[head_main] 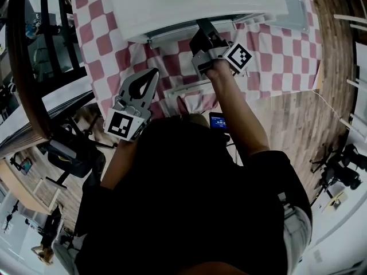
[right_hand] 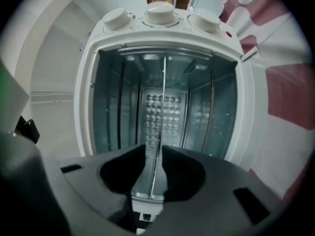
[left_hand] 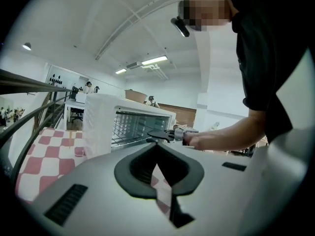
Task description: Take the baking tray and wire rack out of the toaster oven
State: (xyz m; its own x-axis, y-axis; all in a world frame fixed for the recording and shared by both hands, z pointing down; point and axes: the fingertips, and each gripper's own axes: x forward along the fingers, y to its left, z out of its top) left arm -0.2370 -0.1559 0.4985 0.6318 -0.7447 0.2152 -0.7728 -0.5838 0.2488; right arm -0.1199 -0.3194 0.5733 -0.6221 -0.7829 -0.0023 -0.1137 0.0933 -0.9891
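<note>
The white toaster oven (head_main: 189,4) stands open-fronted on a checked cloth. In the right gripper view, which is rolled on its side, its cavity (right_hand: 123,112) faces me. The baking tray and wire rack (right_hand: 163,97) show edge-on as one thin metal line across the cavity. My right gripper (right_hand: 153,149) hovers just before the opening, its jaws a narrow gap apart with nothing gripped; it also shows as the right gripper (head_main: 202,30) (left_hand: 150,134). The rack's wires (left_hand: 129,126) are visible from the side. My left gripper (head_main: 153,73) (left_hand: 157,145) hangs back, left of the oven, tips together and empty.
The open oven door (head_main: 186,89) lies below the right gripper. The red-and-white cloth (head_main: 275,50) (left_hand: 44,151) covers the table. A dark curved rail (head_main: 23,67) runs along the left. Wooden floor (head_main: 298,125) lies to the right. People stand far off (left_hand: 88,86).
</note>
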